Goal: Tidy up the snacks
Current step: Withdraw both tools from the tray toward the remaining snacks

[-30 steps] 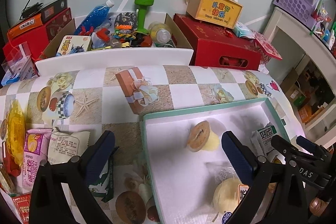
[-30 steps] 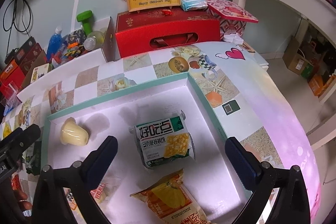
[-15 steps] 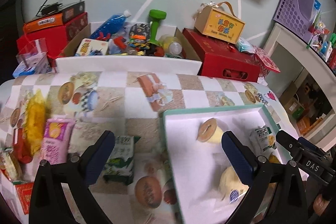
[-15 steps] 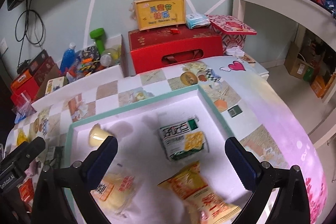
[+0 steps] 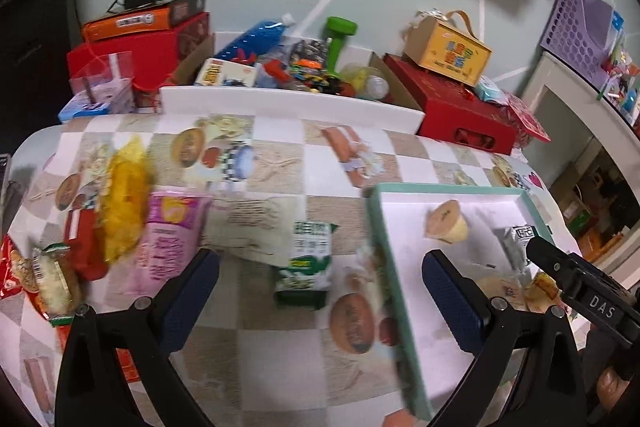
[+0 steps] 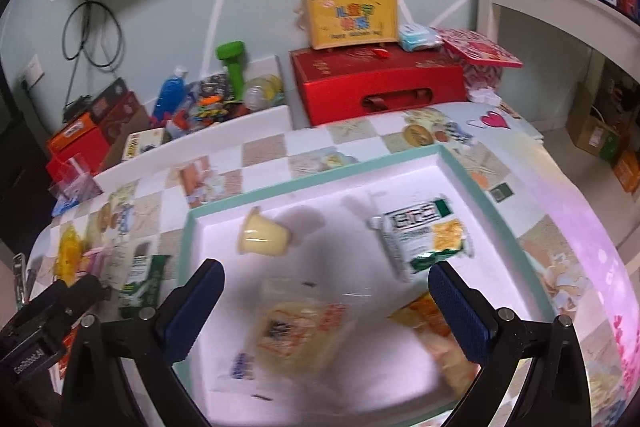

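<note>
A white tray with a teal rim (image 6: 312,179) (image 5: 384,227) lies on the patterned table. In it are a yellow jelly cup (image 6: 262,237) (image 5: 446,225), a green-white cracker pack (image 6: 422,233), a clear-wrapped bun (image 6: 298,333) and an orange snack bag (image 6: 436,331). Left of the tray lie a green-white pack (image 5: 308,263), a white pack (image 5: 248,223), a pink bag (image 5: 166,235), a yellow bag (image 5: 122,191) and red packs (image 5: 82,247). My left gripper (image 5: 318,301) hangs open above the green-white pack. My right gripper (image 6: 326,309) is open above the tray, holding nothing.
Behind the table stand a cardboard box of toys with a green dumbbell (image 5: 336,41), red gift boxes (image 5: 452,107) (image 6: 376,83) and a yellow handled box (image 6: 350,21). A white shelf (image 6: 560,7) is at the right. The table drops off on the right side.
Both grippers have pulled back and up from the tray. The left one has swung left, bringing the loose snacks on the table into view. Both stay open.
</note>
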Demonstrator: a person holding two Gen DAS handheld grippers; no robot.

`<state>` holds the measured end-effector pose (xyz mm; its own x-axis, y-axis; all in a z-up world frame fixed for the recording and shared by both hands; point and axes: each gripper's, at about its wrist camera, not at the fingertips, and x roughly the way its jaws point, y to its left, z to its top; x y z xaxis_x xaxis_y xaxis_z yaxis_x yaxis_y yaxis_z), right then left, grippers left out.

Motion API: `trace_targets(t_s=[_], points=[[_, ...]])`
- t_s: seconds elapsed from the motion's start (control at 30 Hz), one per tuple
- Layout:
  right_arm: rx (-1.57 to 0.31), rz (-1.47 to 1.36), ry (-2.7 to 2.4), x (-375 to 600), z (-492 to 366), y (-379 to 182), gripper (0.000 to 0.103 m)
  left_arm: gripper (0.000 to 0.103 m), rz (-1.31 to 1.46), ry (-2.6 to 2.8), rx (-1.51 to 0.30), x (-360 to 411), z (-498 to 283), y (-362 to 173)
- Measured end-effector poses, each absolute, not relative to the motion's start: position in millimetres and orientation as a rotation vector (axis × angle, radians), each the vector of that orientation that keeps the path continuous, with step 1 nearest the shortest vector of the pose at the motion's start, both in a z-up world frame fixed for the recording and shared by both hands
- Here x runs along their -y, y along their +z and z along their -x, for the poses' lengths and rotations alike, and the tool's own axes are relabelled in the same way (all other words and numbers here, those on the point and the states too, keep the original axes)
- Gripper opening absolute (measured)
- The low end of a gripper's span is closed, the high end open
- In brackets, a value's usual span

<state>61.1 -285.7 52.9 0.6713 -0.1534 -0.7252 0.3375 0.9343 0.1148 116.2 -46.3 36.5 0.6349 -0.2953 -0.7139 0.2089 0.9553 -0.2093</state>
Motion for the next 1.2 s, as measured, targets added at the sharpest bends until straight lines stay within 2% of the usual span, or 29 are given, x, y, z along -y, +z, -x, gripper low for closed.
trace_targets(t_s=[0.43, 1.1, 1.2], points=[[-0.811, -0.208, -0.107, 217, -76, 53, 0.103, 0.101, -0.007, -0.178, -0.874, -27, -105, 36], [-0.937, -0.092, -0.017, 161, -86, 15, 0.103, 0.096, -0.254, -0.312, -1.046, -76, -94, -30], [-0.948, -0.088, -0.014, 160, -87, 12, 0.103, 0.086, -0.215, -0.316, -1.064, -81, -94, -33]])
